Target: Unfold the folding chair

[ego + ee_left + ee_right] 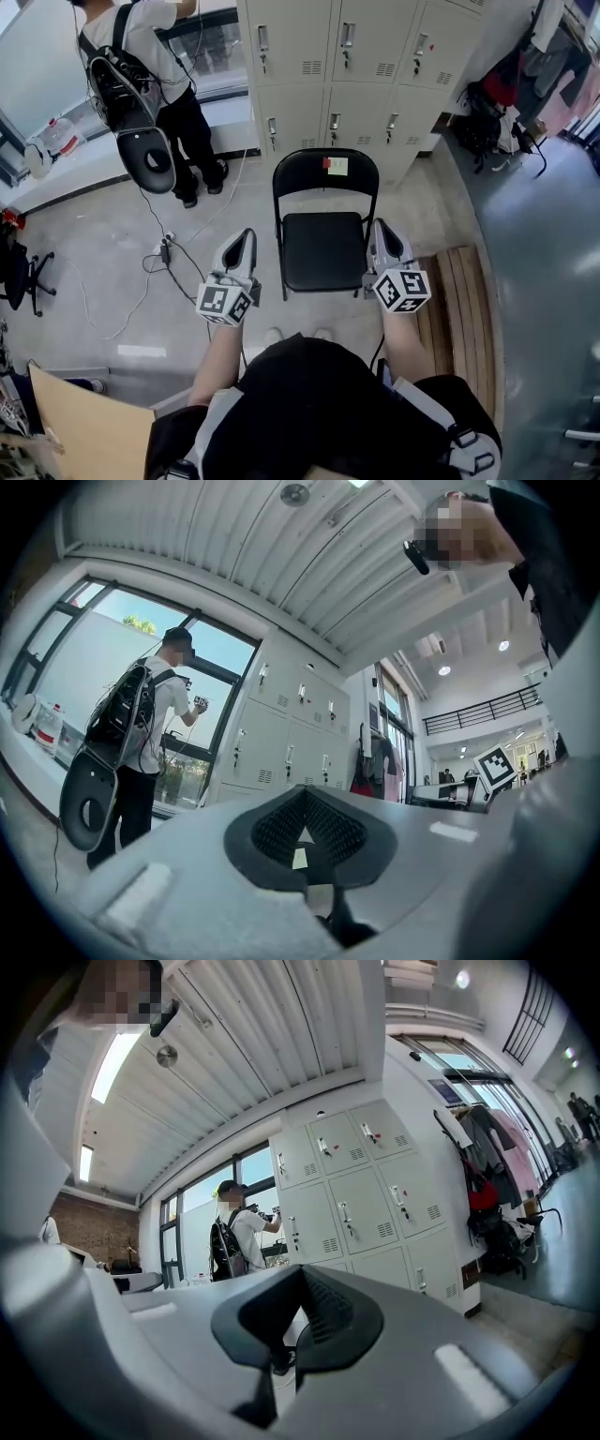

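Observation:
A black folding chair (324,225) stands unfolded on the floor in front of the lockers, seat flat and backrest upright, with a red and yellow sticker on the back. In the head view my left gripper (246,234) hovers just left of the seat, shut and holding nothing. My right gripper (380,228) hangs at the seat's right edge, also shut and empty; whether it touches the chair I cannot tell. The left gripper (302,841) and right gripper (286,1358) views look level toward the lockers, pads together.
Grey lockers (375,66) stand behind the chair. A person with a backpack (155,89) stands at the window ledge, back left. Cables and a power strip (165,251) lie on the floor to the left. A wooden bench (461,305) sits to the right.

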A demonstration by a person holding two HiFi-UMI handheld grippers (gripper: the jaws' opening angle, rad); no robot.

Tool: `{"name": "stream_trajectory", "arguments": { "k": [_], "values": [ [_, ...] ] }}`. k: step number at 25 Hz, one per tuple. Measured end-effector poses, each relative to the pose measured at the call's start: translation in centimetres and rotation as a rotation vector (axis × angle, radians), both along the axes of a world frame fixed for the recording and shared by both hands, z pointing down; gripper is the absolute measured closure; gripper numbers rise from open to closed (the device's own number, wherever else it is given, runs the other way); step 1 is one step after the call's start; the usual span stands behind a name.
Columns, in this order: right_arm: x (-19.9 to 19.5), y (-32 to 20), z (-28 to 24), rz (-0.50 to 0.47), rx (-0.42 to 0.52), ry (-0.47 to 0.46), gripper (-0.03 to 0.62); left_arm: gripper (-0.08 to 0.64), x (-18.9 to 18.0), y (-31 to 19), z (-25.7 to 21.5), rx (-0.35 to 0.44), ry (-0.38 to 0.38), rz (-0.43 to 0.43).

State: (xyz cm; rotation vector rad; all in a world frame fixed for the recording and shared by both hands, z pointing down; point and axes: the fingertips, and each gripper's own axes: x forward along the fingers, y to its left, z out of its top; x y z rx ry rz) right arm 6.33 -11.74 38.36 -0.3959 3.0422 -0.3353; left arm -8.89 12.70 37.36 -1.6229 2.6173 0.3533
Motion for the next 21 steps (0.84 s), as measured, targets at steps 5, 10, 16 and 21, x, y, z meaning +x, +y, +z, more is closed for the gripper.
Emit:
{"name": "stream_trajectory", "arguments": {
  "k": [5,10,16,21],
  "values": [
    [0.8,-0.2,0.2,0.034,0.004,0.008,0.588,0.561,-1.2,-0.1,-0.1,0.011,0.002,0.013],
    [1.1,-0.7,0.6,0.064,-0.008,0.022,0.588,0.561,-1.4,-0.6,0.4,0.007,0.001,0.037],
    [0.1,-0.6,1.0,0.061,-0.011,0.034,0.588,0.560,-2.1,-0.9,0.9,0.004,0.013,0.049],
    [-1.2,-0.1,1.0,0.053,-0.008,0.041,0.588,0.560,-3.0,-0.4,0.6,-0.003,0.002,0.055]
  ]
}}
